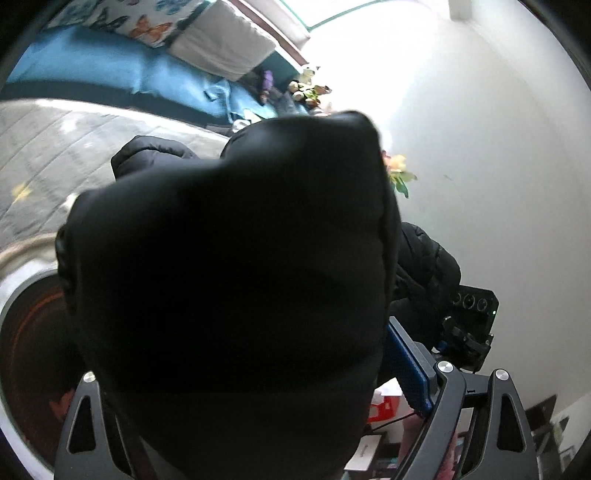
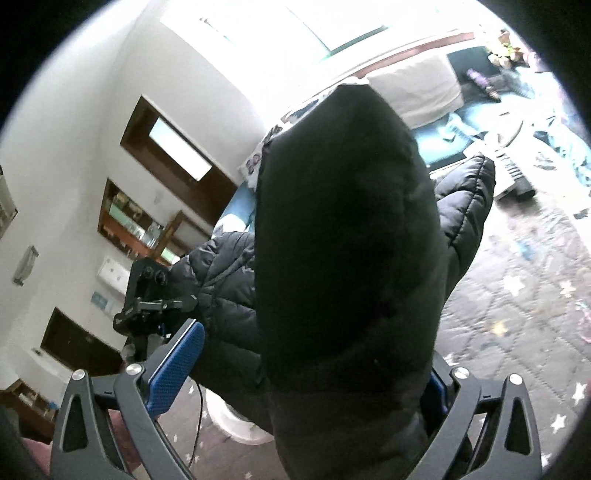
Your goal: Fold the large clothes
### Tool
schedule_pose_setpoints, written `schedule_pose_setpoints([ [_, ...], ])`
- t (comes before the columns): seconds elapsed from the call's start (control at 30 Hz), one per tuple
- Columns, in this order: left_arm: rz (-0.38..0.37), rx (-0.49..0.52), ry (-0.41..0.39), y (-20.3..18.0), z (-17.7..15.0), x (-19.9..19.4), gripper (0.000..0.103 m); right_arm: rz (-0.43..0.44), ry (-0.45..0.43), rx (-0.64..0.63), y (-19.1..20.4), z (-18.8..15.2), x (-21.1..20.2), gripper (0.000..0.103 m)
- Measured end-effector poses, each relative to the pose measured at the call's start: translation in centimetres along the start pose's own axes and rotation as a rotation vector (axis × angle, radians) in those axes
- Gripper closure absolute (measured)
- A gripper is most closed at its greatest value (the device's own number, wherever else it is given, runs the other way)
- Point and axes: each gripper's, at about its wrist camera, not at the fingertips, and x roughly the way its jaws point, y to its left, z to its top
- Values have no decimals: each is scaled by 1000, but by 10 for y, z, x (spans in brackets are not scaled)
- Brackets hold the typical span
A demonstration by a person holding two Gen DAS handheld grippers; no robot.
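A black puffer jacket (image 1: pixel 236 258) fills the middle of the left wrist view, bulging up between the fingers of my left gripper (image 1: pixel 240 350). The jaws stand wide apart; the blue right pad (image 1: pixel 410 373) lies just beside the fabric and the left pad is hidden. In the right wrist view the same jacket (image 2: pixel 347 240) rises between the wide jaws of my right gripper (image 2: pixel 317 354). It rests against the right finger, with a clear gap to the blue left pad (image 2: pixel 177 365). Quilted parts of the jacket (image 2: pixel 465 199) hang behind. Each view shows the other gripper (image 1: pixel 469 325) (image 2: pixel 147 295) beyond the jacket.
A grey quilt with stars (image 2: pixel 517 295) lies below. Behind it are a blue cover (image 1: pixel 110 62), a butterfly pillow (image 1: pixel 147 26) and small toys (image 1: pixel 306 88). Wall shelves (image 2: pixel 140 221) are on the left, and flowers (image 1: pixel 399 170) stand by the white wall.
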Motion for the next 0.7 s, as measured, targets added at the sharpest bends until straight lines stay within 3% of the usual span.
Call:
schedule_pose_setpoints([
  [0.2,132,15,36,-19,-9,41,7,-109,17,19,-28,-10,3,0],
  [0.37,217,-101,74,24,-20,41,7,-289,51,81,-57,-25,10,0],
  [0.53,133,-240,51,97,-30,38,5,-349,79,193,-88,-39,20,0],
  [0.7,71,-310,0,121,-31,10,5,-340,68,212,-94,-36,7,0],
])
